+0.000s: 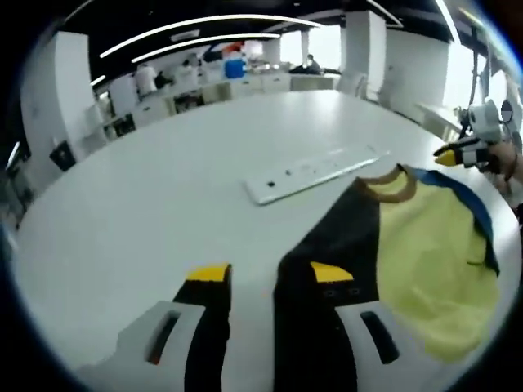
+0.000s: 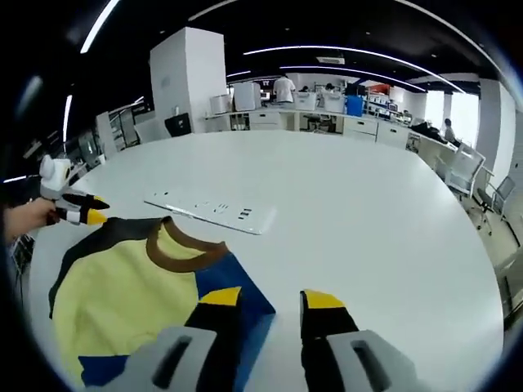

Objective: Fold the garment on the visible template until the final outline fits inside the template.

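A garment (image 1: 425, 253) with a yellow front, black and blue side panels and a brown collar (image 1: 391, 184) lies flat on the white table (image 1: 163, 212). My left gripper (image 1: 270, 273) is open at the edge of its black panel, the right-hand jaw over the black cloth and bare table between the jaws. In the right gripper view the garment (image 2: 122, 294) lies at lower left. My right gripper (image 2: 272, 298) is open at its blue corner (image 2: 241, 290), the left-hand jaw over the cloth. Each gripper also appears far off in the other view: the right gripper (image 1: 458, 153), the left gripper (image 2: 78, 211).
A flat white panel (image 1: 310, 173) with small sockets lies in the table just beyond the collar, also seen as the panel (image 2: 212, 211). A hand (image 2: 29, 216) holds the left gripper. Desks, cabinets and people stand far behind the wide round table.
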`<state>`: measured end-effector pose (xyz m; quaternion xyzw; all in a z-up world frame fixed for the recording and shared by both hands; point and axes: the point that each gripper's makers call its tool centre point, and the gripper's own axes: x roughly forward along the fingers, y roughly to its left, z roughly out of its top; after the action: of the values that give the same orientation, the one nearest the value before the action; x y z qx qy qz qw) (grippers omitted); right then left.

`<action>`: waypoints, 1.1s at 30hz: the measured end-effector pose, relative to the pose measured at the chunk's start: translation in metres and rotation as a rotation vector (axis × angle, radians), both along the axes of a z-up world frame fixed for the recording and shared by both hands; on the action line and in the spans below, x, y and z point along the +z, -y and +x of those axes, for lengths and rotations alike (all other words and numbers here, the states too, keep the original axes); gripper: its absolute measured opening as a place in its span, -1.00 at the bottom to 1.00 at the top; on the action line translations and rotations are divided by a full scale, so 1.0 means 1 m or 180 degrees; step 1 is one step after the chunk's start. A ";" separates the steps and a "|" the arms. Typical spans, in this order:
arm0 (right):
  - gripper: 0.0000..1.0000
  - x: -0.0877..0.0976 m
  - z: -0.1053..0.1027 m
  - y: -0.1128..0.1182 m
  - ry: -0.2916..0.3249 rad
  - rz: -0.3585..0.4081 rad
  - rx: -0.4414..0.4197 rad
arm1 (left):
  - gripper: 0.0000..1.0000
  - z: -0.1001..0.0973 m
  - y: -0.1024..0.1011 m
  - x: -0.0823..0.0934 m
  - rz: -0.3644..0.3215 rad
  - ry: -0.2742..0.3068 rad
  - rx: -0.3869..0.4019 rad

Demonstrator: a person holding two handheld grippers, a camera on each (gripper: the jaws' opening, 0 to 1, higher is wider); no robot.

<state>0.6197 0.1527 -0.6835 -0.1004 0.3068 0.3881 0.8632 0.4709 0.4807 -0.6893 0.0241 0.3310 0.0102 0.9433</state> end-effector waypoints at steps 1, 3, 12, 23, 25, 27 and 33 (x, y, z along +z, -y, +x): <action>-0.25 0.002 -0.002 0.000 -0.0023 0.0018 0.0000 | -0.11 -0.001 0.001 0.004 0.0005 0.0025 -0.0009; -0.10 0.006 -0.009 0.001 -0.0101 0.0063 0.0000 | 0.06 -0.004 0.003 0.011 -0.0011 0.0083 -0.0009; 0.26 0.026 -0.046 -0.006 -0.0179 0.0053 0.0309 | 0.33 -0.029 0.023 0.015 -0.0072 0.0161 -0.0084; 0.36 0.038 -0.105 -0.018 -0.0217 -0.0021 0.0816 | 0.61 -0.071 0.041 0.011 -0.0233 0.0242 -0.0091; 0.38 0.040 -0.115 -0.020 -0.0229 0.0016 0.0857 | 0.61 -0.079 0.045 0.009 -0.0270 0.0224 -0.0093; 0.38 0.041 -0.125 -0.022 -0.0242 0.0048 0.0904 | 0.61 -0.085 0.045 0.008 -0.0260 0.0207 -0.0093; 0.41 0.037 -0.148 -0.022 -0.0277 0.0052 0.0954 | 0.61 -0.102 0.051 0.013 -0.0286 0.0256 -0.0111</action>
<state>0.4721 0.1750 -0.6470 -0.1211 0.3223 0.5191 0.7823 0.3688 0.4299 -0.6764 -0.0130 0.2924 -0.0202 0.9560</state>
